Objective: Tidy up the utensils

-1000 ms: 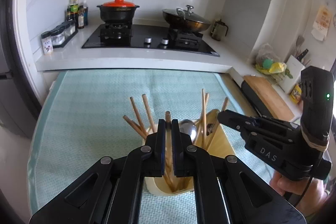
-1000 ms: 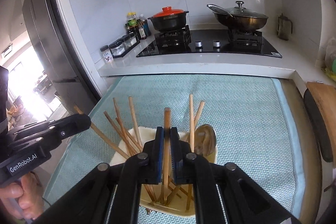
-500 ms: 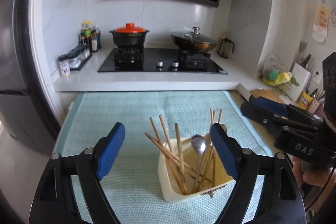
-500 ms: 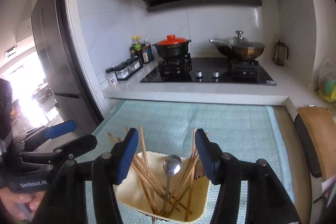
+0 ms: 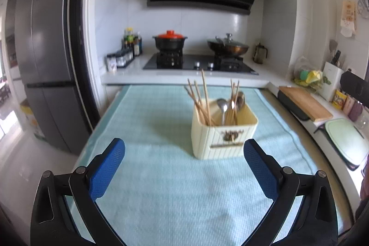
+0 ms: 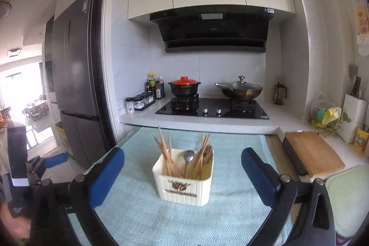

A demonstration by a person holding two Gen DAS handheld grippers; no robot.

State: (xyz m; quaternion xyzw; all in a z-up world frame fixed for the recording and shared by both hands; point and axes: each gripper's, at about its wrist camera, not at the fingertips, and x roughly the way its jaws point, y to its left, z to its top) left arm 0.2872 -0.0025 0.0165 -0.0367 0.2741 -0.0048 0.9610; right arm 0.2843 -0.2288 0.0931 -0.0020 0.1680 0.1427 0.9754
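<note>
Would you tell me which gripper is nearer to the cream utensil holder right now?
Left, though only slightly. The left gripper hangs open just short of the cream utensil holder, whose base sits level with its fingertips. The right gripper is open too, with fingertips flanking the holder from slightly farther back.

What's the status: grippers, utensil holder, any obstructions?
Left gripper open, empty. Right gripper open, empty. Chopsticks and spoon standing in cream holder on teal mat. Nothing between grippers and holder.
</note>
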